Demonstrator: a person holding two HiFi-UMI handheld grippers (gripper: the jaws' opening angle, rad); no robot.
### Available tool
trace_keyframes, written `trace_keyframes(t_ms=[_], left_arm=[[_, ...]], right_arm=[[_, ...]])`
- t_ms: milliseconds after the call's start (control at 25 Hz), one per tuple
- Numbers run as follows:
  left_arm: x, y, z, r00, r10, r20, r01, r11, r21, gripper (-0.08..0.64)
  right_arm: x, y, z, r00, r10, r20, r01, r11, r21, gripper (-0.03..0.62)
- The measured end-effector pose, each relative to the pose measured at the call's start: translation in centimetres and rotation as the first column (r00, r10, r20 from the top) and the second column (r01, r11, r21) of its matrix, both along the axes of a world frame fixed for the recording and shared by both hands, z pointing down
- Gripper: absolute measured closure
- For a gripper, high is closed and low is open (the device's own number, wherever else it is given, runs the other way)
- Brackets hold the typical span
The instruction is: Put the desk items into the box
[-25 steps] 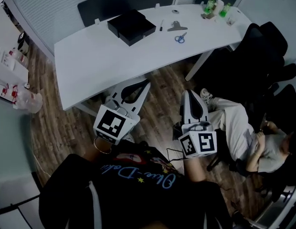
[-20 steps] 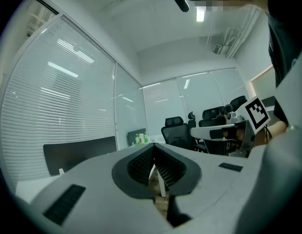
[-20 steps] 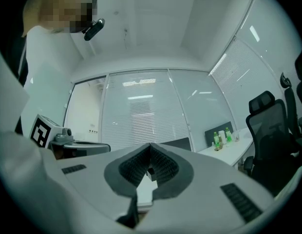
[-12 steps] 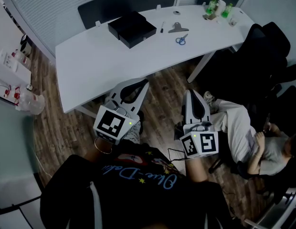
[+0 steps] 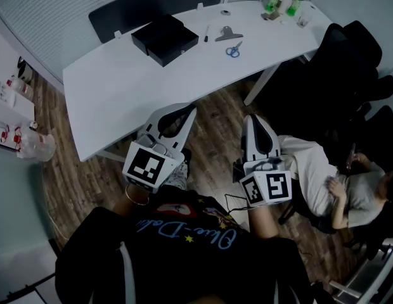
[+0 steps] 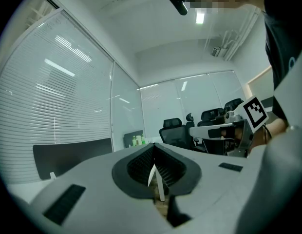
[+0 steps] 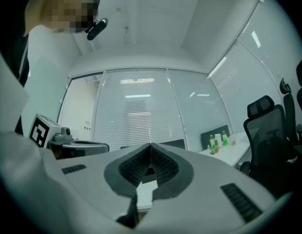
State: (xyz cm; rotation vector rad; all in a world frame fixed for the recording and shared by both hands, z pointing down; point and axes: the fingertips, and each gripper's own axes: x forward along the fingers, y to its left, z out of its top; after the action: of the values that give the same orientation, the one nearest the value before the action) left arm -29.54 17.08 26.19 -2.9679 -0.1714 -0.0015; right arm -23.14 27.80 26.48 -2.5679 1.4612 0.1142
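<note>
A black box stands on the white table, toward its far side. To its right lie a pen, a metal clip and blue-handled scissors. A small round item sits near the far edge. My left gripper is shut with nothing in it, its tip at the table's front edge. Over the wooden floor short of the table, my right gripper is also shut and holds nothing. Both are well short of the items.
Green bottles and a cup stand at the table's far right corner. A person sits at the right among black office chairs. Another chair stands behind the table. Bottles and bags lie at the left.
Both grippers have edged a little toward the table, and the left tip now reaches its front edge. Both jaws stay shut. The items on the table have not moved.
</note>
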Motion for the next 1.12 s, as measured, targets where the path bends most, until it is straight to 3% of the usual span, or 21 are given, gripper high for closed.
trace_keyframes(t_ms=[280,640,840,1120], left_arm=[[2.2,-1.2,0.3,1.0,0.018,-0.008,-0.018,1.0,0.013,0.552],[5.7,-2.5,1.0,0.998,0.056,-0.016,-0.056,0.998,-0.011,0.552],[8.2,-3.1,1.4,0.994,0.098,-0.04,-0.101,0.992,-0.072,0.552],[12.2,-3.7,1.0,0.986,0.157,-0.051,-0.16,0.985,-0.065,0.552]], right_arm=[[1.1,-1.4,0.1,0.999,-0.007,-0.048,0.005,0.999,-0.033,0.583],[4.0,-2.6,0.6,0.999,0.023,-0.038,-0.025,0.998,-0.051,0.583],[5.8,-3.2,1.1,0.998,0.055,-0.035,-0.057,0.996,-0.065,0.583],[8.9,-4.0,0.9,0.994,0.101,-0.032,-0.103,0.992,-0.07,0.583]])
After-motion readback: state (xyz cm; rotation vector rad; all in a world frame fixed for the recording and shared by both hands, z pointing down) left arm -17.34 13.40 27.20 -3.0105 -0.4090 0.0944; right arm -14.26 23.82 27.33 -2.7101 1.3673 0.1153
